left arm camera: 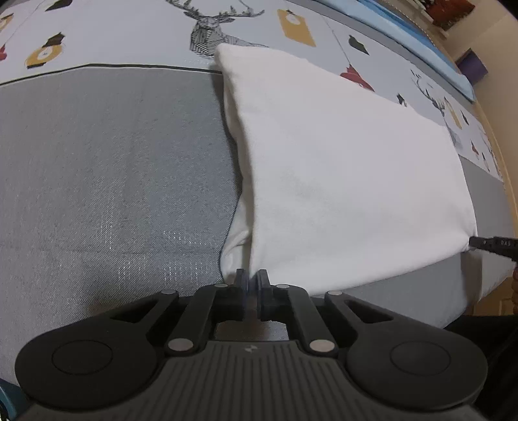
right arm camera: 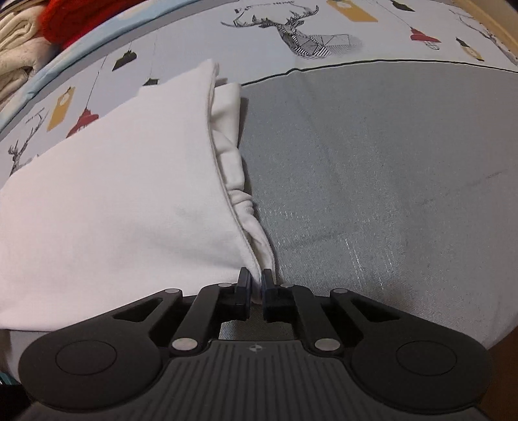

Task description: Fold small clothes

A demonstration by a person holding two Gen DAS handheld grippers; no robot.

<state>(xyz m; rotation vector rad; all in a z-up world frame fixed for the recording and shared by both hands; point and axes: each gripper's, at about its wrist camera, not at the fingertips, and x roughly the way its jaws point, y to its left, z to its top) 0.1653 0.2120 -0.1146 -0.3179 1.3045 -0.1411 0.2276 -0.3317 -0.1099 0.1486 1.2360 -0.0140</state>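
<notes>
A white garment lies folded on the grey bed cover. My left gripper is shut on its near left corner, where the top layer lifts off a lower layer. In the right wrist view the same white garment fills the left half, with bunched lower layers along its right edge. My right gripper is shut on the near end of that edge. The right gripper's tip also shows in the left wrist view at the garment's right corner.
The bed cover has a grey panel and a white band printed with deer and lanterns. A blue sheet runs along the far side. Folded cream and red clothes are stacked at the far left of the right wrist view.
</notes>
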